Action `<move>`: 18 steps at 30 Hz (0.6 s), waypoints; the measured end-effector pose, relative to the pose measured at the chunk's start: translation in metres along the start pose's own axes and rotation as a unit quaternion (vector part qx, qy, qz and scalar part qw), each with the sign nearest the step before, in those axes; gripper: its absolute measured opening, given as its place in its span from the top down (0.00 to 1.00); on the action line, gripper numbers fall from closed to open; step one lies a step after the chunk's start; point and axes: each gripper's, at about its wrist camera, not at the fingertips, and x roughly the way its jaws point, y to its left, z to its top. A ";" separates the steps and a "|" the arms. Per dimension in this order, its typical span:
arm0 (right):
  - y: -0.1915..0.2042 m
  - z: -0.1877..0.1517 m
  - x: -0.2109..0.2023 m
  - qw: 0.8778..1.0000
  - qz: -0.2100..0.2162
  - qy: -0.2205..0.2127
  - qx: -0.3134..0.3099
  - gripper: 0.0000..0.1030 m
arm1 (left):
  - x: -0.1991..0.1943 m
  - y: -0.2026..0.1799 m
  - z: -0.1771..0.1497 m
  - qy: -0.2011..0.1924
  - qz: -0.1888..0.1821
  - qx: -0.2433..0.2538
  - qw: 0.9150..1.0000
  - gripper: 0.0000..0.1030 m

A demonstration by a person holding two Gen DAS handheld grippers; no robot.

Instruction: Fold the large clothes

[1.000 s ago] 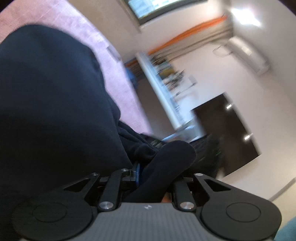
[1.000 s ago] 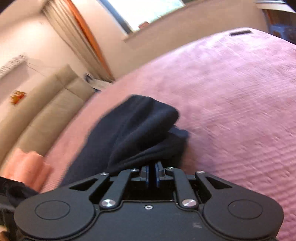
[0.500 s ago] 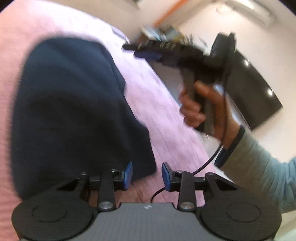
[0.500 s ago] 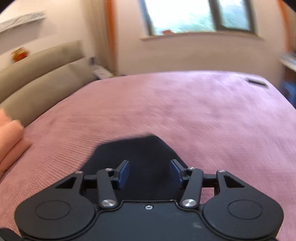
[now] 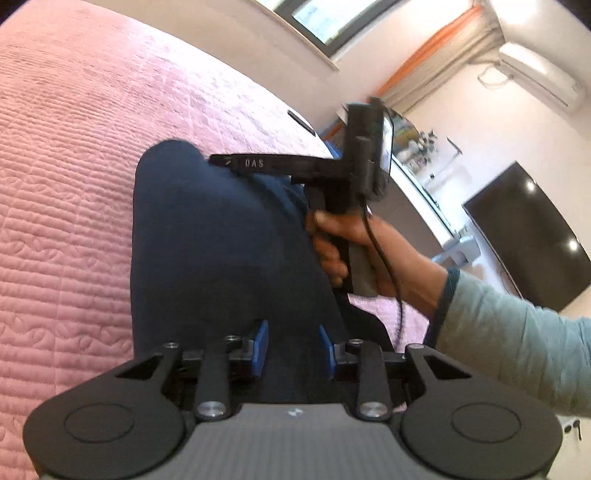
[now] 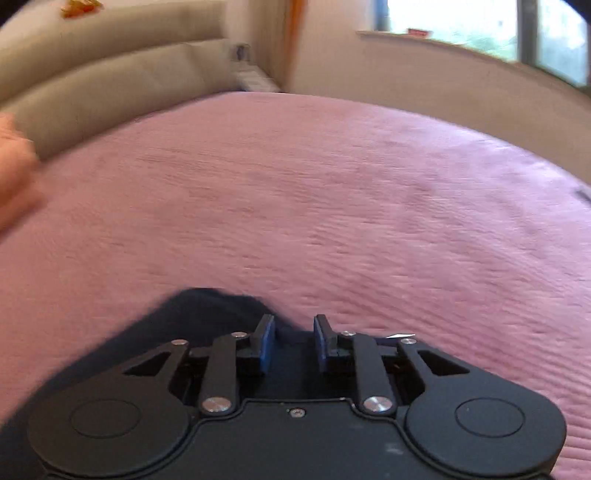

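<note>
Left wrist, room: pink quilted bedspread (image 5: 66,206); television (image 5: 528,236), air conditioner (image 5: 539,79), window (image 5: 325,18).
Left wrist, garment: navy garment (image 5: 221,258) lies folded, long axis running away from camera.
Left wrist, change: left gripper (image 5: 292,349) now over cloth, fingers apart, empty; right gripper (image 5: 221,159) above far end.
Right wrist, room: beige headboard (image 6: 110,81).
Right wrist, fingers: apart, narrower than half a second ago, holding nothing.

Right tongs (image 6: 293,341) hide the navy garment's (image 6: 207,314) near part (its edge blurred)
</note>
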 end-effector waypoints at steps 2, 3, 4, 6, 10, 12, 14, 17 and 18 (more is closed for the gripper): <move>-0.017 -0.002 -0.003 0.999 -0.011 0.011 0.035 0.56 | -0.012 0.000 -0.016 0.017 -0.003 -0.003 1.000 0.68; -0.019 -0.003 -0.008 0.999 -0.034 0.013 0.033 0.57 | -0.015 0.001 -0.022 0.026 0.004 -0.001 1.000 0.68; -0.020 -0.004 -0.014 0.997 -0.076 0.020 0.022 0.63 | -0.017 0.002 -0.023 0.031 0.012 -0.001 0.999 0.68; -0.025 -0.009 -0.036 0.994 -0.105 0.021 0.027 0.65 | -0.021 0.009 -0.028 0.041 0.017 -0.010 0.999 0.70; -0.007 -0.018 -0.122 0.995 -0.076 -0.011 0.059 0.65 | -0.031 -0.001 -0.021 0.063 0.017 -0.004 0.998 0.68; 0.013 -0.027 -0.153 0.996 -0.039 -0.014 0.081 0.65 | -0.041 -0.015 -0.010 0.043 -0.010 0.004 0.999 0.64; 0.037 -0.039 -0.161 0.996 -0.016 0.006 0.088 0.65 | -0.044 -0.024 0.006 0.000 -0.029 -0.004 1.000 0.55; 0.058 -0.074 -0.151 0.994 -0.017 0.058 0.095 0.69 | -0.025 -0.025 0.022 -0.029 0.000 -0.012 0.999 0.55; 0.058 -0.086 -0.148 0.991 -0.015 0.071 0.110 0.69 | -0.015 -0.022 0.021 -0.015 0.023 -0.008 1.000 0.58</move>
